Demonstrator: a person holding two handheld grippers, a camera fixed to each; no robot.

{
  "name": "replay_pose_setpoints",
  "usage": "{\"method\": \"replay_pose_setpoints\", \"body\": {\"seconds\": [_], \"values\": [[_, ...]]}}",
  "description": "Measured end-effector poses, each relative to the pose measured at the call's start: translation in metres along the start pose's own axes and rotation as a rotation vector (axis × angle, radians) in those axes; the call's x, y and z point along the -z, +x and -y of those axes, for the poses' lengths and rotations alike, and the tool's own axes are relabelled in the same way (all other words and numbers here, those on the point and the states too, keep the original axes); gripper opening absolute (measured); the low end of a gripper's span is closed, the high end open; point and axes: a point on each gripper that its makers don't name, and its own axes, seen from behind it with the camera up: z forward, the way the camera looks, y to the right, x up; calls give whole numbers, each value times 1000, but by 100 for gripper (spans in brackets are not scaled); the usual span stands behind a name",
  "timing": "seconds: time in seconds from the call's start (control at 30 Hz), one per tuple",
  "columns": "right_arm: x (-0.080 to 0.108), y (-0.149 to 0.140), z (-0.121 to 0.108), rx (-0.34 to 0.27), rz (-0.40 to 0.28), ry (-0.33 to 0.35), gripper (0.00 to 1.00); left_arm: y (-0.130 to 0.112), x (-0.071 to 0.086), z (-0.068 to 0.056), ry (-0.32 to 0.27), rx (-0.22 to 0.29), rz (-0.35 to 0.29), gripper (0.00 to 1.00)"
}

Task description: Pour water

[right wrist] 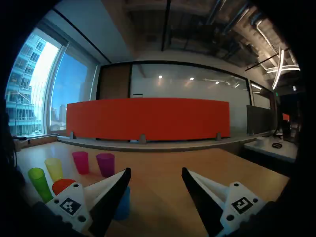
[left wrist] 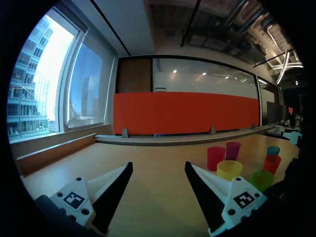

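Coloured cups are stood upright, clustered on the counter. The cluster is seen right of the left gripper and left of the right gripper. The blue cup is tucked just behind the right gripper's fingers, so that side is judged nearer. Both sets of fingers are spread wide, with nothing gripped.

A finger of the right hand-held gripper hides much of the blue cup and orange cup.
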Motion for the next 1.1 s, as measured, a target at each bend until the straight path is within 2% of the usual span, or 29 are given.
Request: {"method": "replay_pose_setpoints", "body": {"seconds": [1.1], "values": [[1, 0, 1, 0, 3, 3, 100, 1, 0, 0, 1, 0, 0, 98]]}}
